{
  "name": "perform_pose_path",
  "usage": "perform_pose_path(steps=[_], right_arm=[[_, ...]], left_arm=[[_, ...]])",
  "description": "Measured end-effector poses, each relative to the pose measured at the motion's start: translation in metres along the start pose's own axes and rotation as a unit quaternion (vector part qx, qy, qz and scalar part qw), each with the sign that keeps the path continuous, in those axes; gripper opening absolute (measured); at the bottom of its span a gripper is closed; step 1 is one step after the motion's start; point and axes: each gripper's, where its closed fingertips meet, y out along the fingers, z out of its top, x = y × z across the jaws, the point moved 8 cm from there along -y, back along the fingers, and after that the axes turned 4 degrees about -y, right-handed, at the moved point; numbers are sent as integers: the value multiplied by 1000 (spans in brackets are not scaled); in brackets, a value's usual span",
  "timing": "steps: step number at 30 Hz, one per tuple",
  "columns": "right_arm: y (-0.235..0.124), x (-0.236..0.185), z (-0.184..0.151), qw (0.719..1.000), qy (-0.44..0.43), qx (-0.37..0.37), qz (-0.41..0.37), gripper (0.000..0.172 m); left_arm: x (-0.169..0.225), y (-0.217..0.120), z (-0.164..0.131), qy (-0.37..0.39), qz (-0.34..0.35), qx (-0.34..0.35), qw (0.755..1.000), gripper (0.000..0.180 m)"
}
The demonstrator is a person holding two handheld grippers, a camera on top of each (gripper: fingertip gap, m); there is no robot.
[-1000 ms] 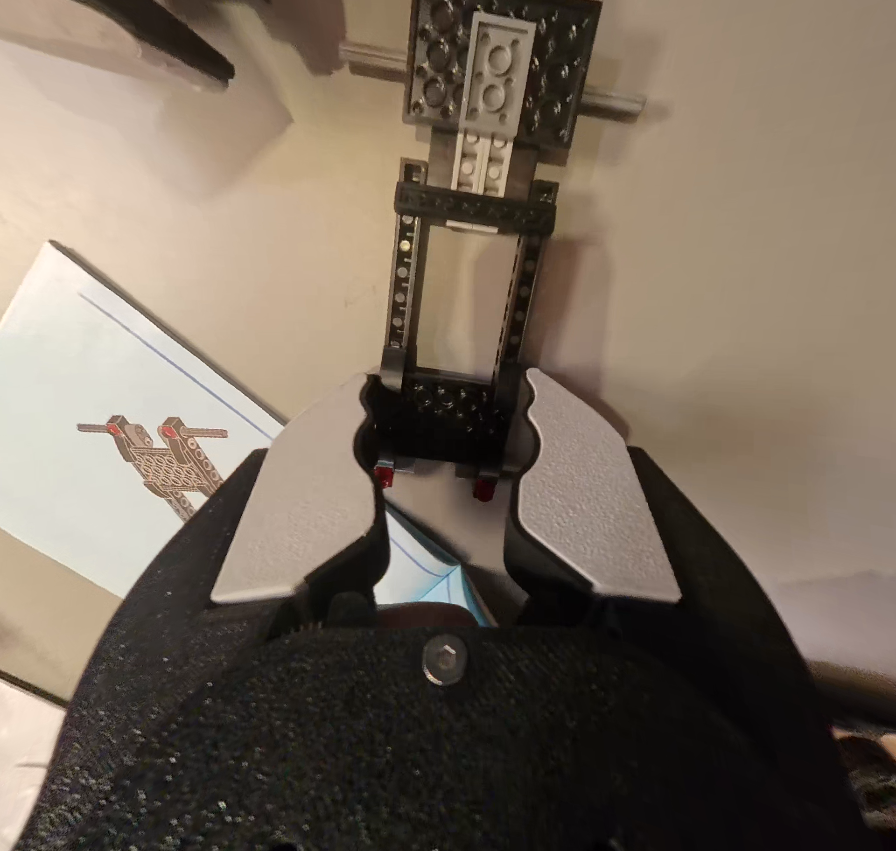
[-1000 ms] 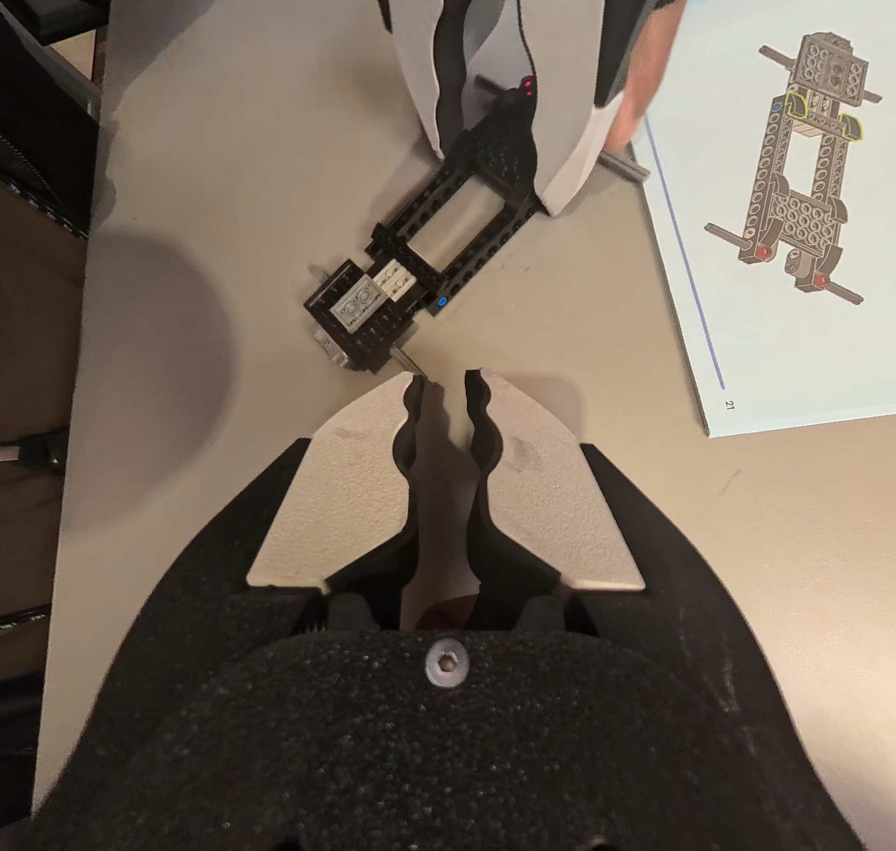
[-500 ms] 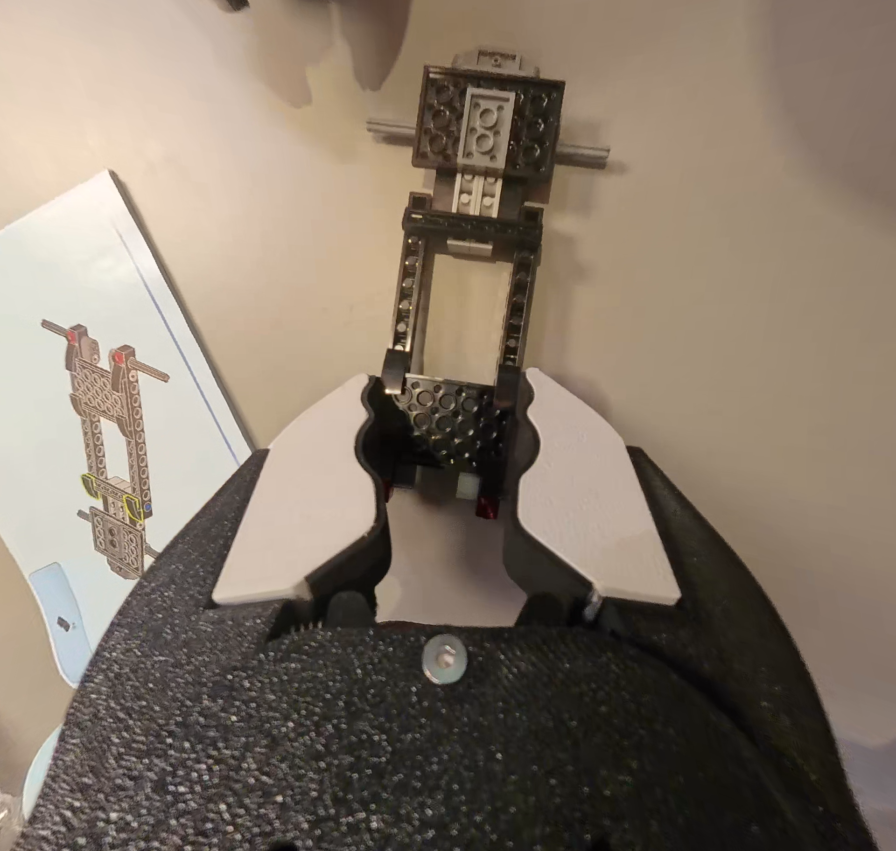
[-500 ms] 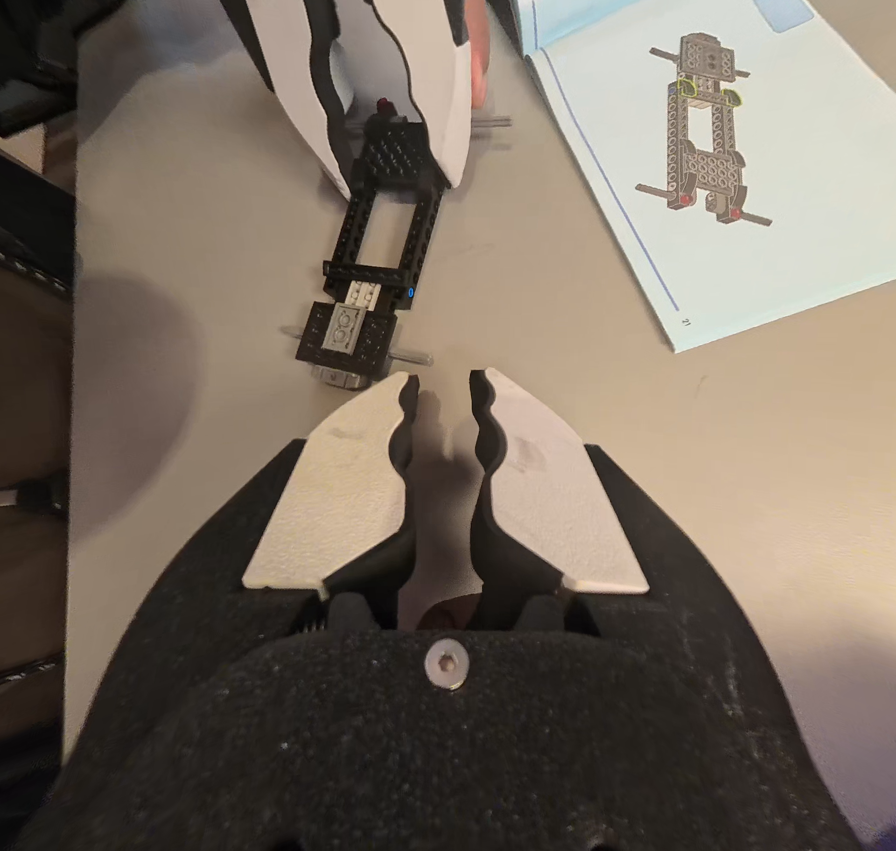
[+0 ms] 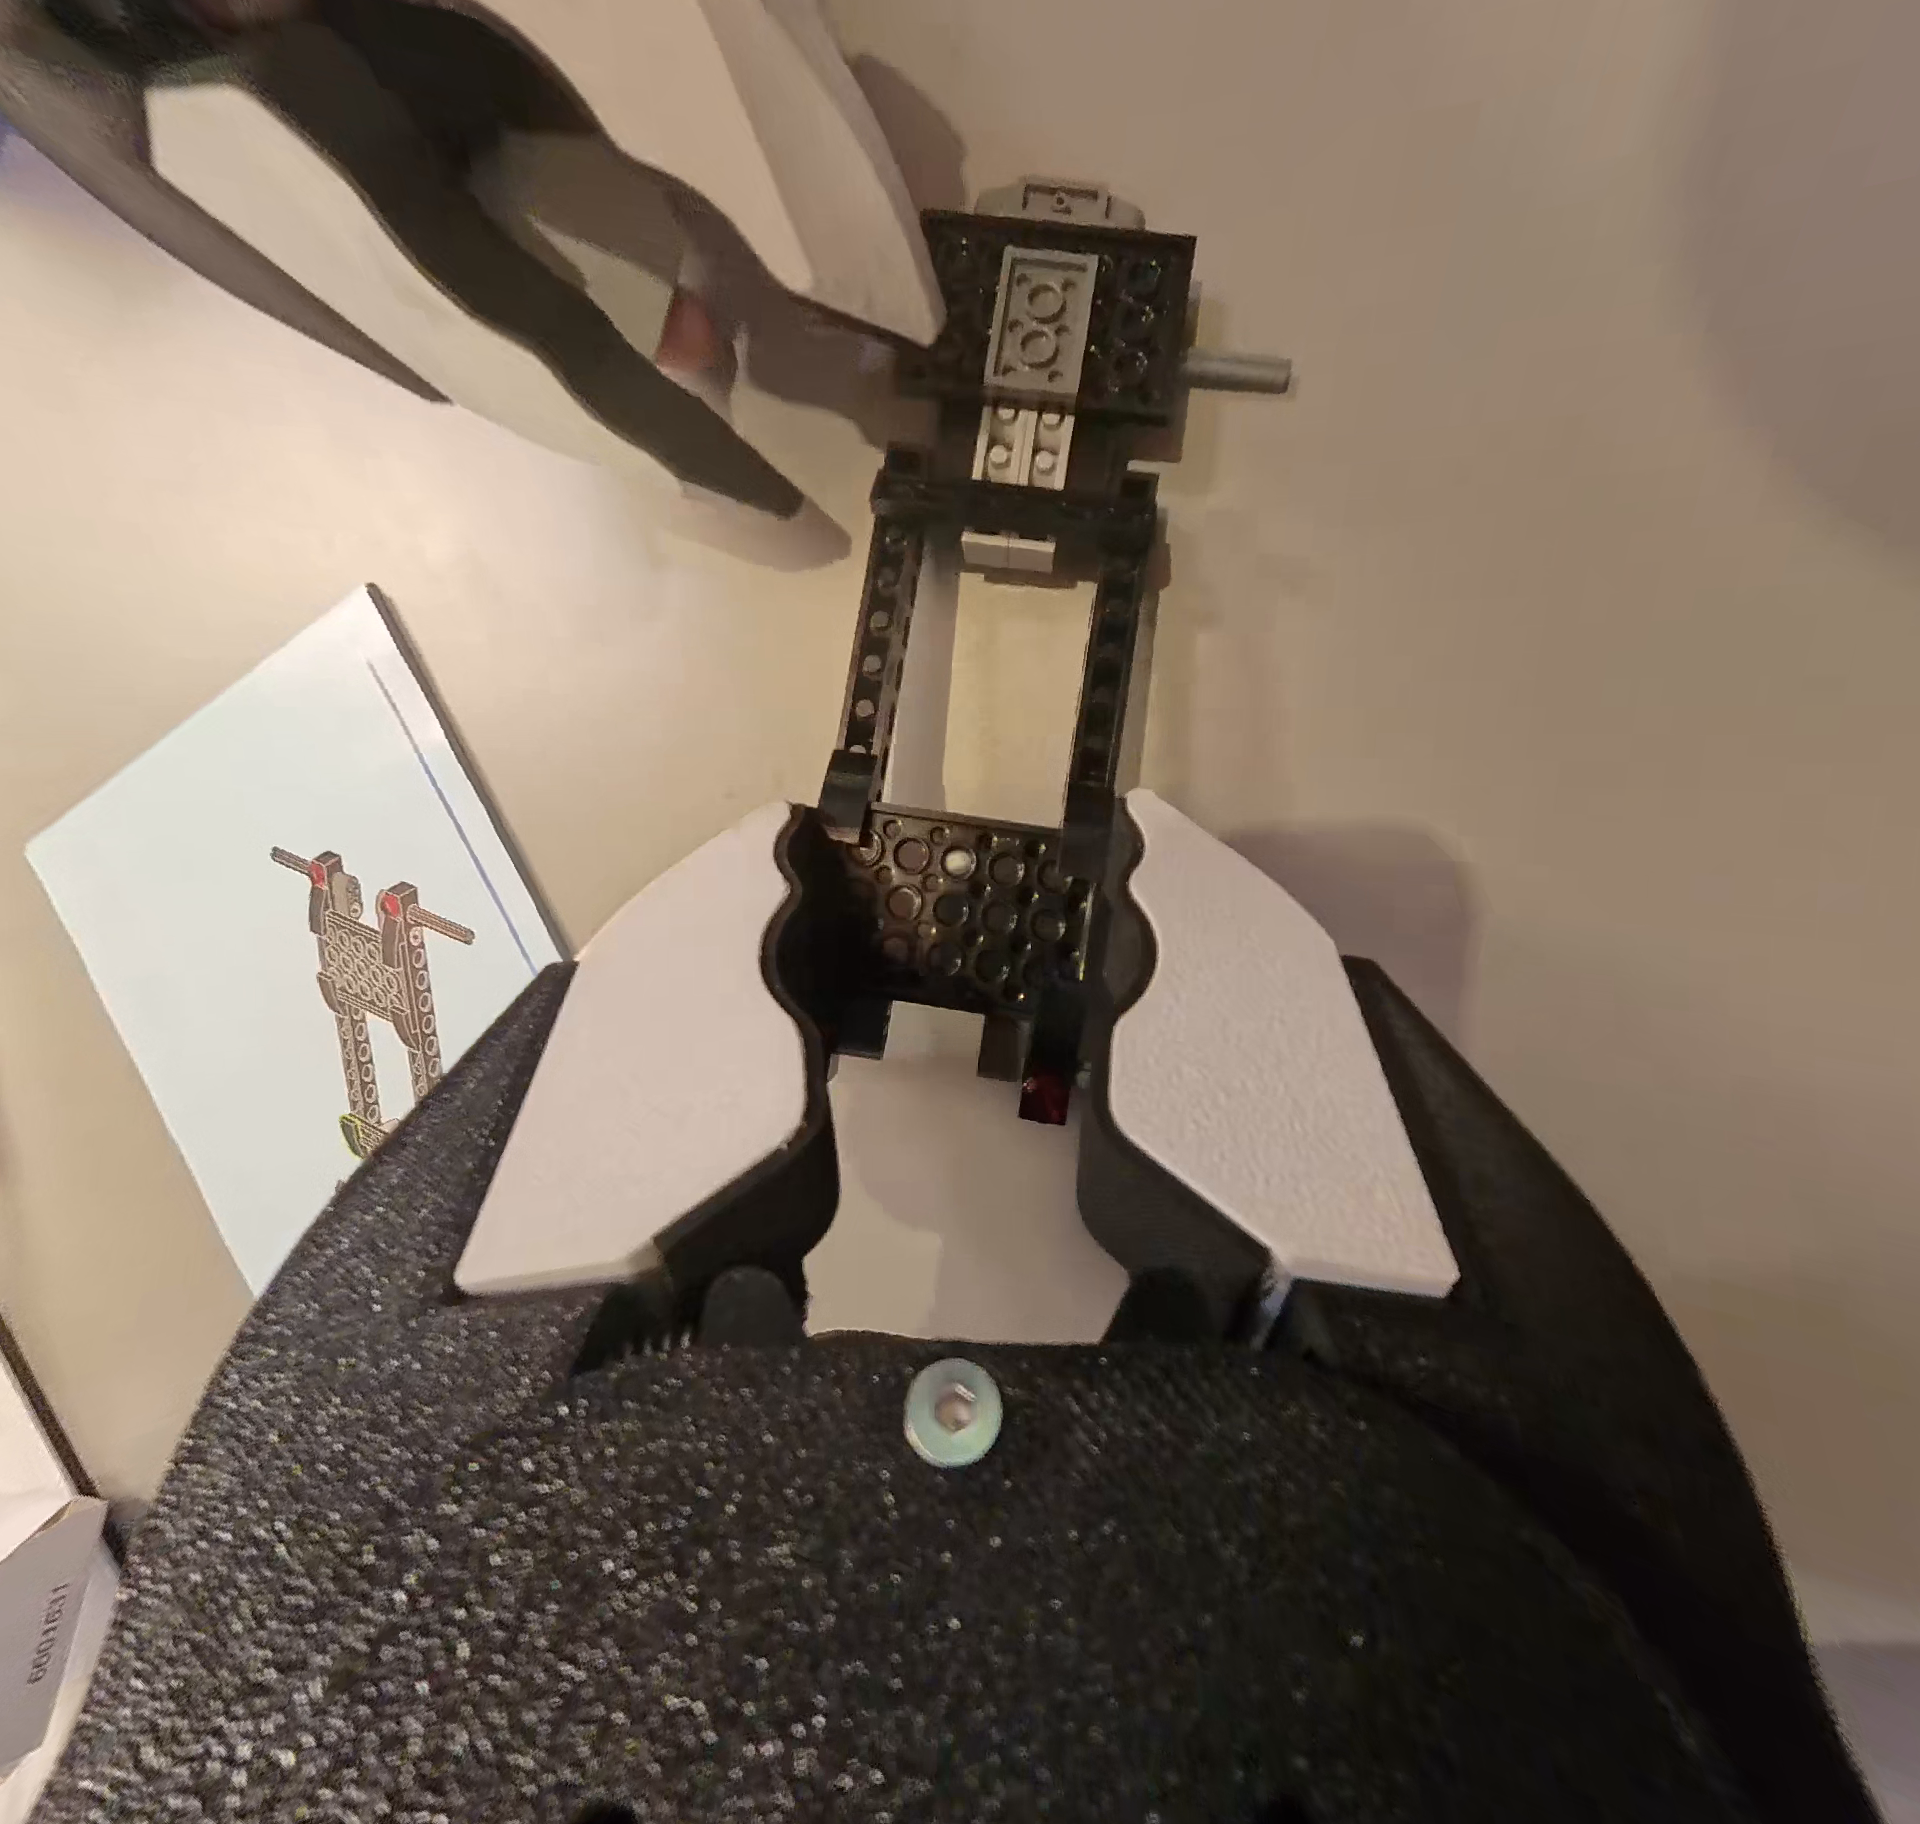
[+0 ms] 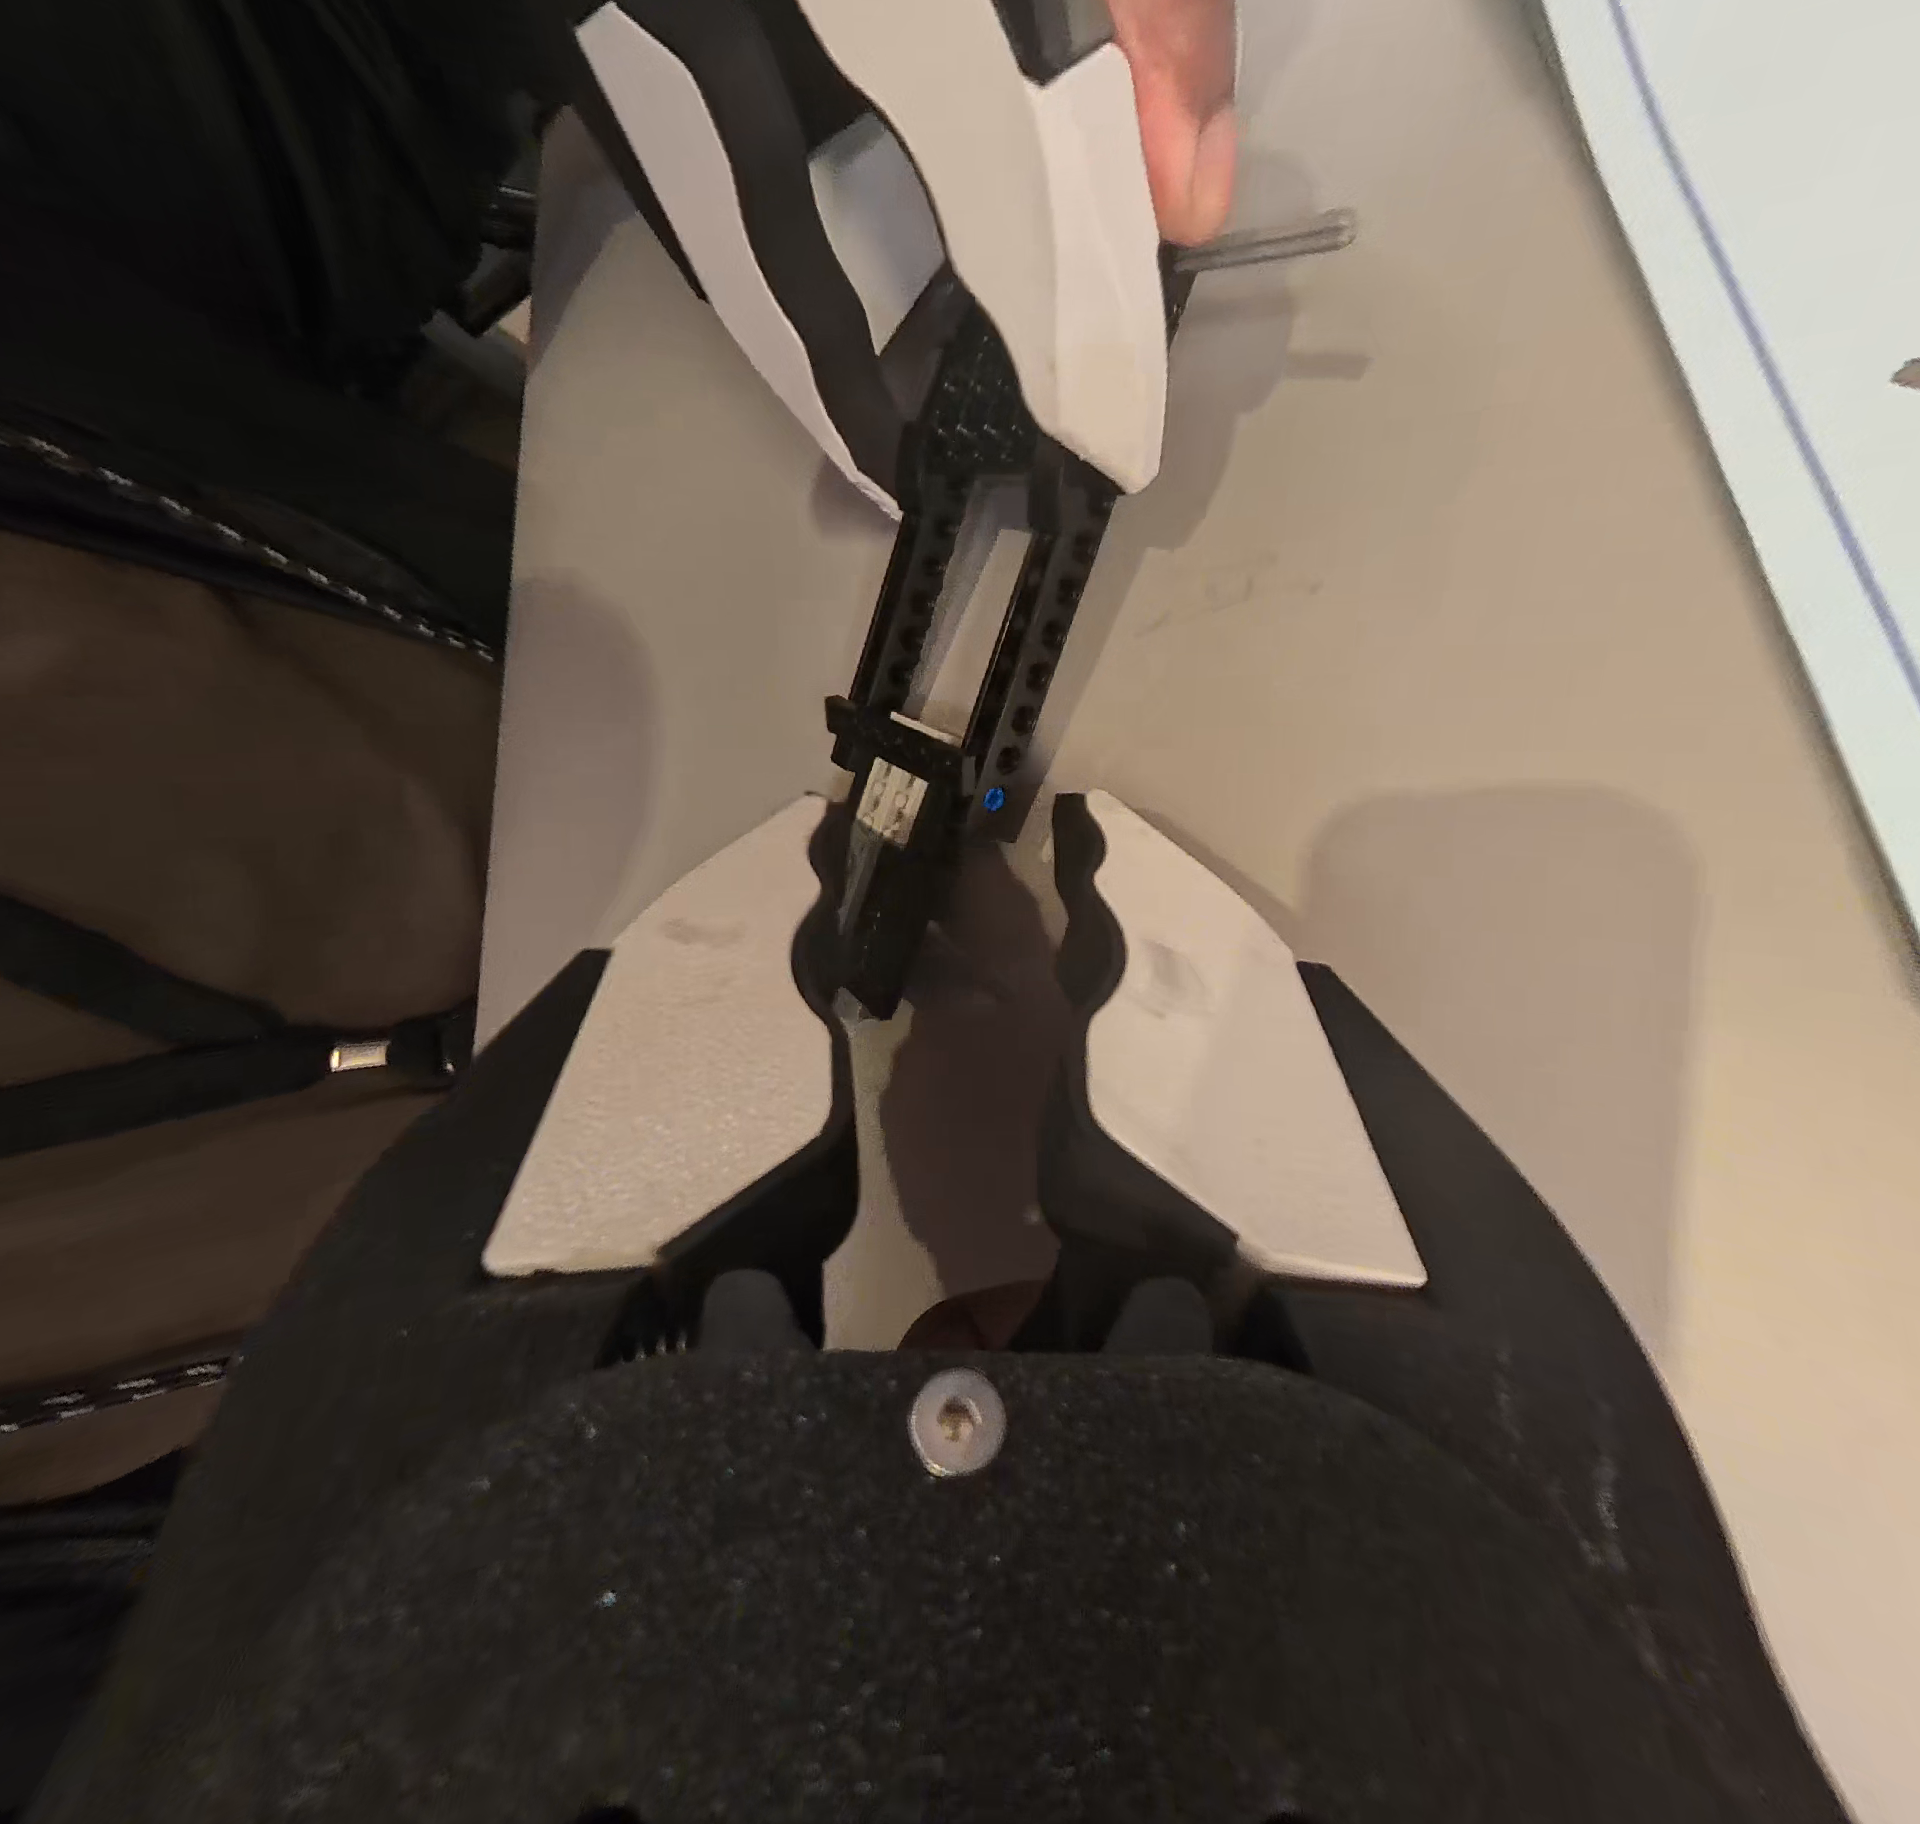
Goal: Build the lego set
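the left gripper (image 5: 956,901) is clenched on one end of the black brick frame (image 5: 997,694), lifting it w/ a tilt over the table (image 5: 1455,527). the right gripper (image 6: 940,901) is released around the far end; one side has a gap.

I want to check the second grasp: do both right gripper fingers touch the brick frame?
Apart on one side. The right wrist view shows the brick frame between the right gripper fingers, with a clear gap beside one finger.
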Motion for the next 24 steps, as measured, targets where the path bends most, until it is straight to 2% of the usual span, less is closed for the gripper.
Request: perform_pose_path(steps=[14, 24], right_arm=[[15, 4, 7, 998, 20, -20, 63, 23], [13, 2, 7, 996, 57, 5, 73, 19]], left_arm=[[2, -6, 2, 35, 21, 42, 998, 54], [6, -14, 9, 61, 45, 19, 997, 54]])
